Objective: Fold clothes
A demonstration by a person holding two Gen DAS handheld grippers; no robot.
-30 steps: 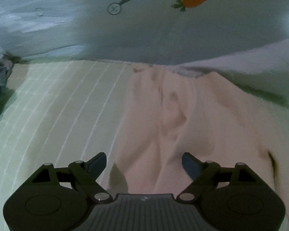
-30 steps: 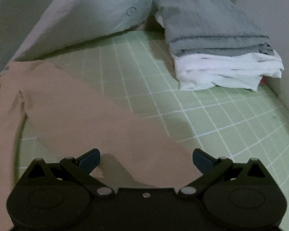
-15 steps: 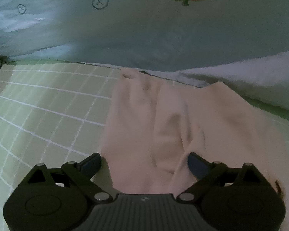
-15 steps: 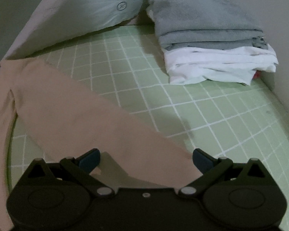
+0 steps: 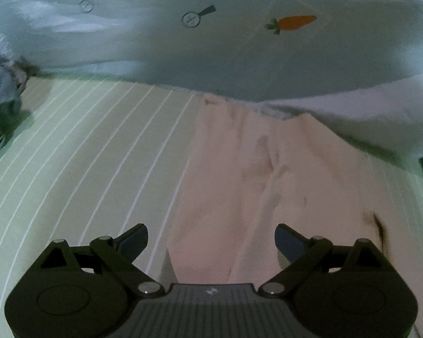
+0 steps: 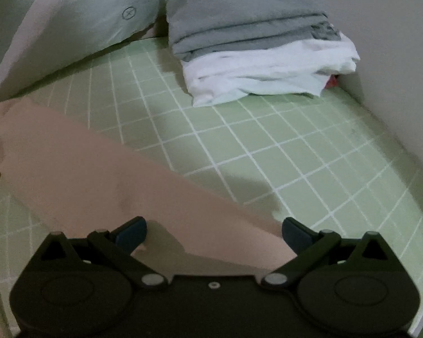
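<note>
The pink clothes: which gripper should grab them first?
Probably the right gripper: the narrow end of the pink garment lies between its open jaws. The left gripper hovers over the wide middle.

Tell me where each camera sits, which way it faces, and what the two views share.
Left wrist: on the left gripper, angled down over the pink garment toward a pale quilt with a carrot print; only its open gripper shows.
Right wrist: on the right gripper, angled down across the green checked sheet toward a folded stack, grey top over white clothes, by a wall; only its open gripper shows.
Shared: the pink garment, the sheet, the quilt.
</note>
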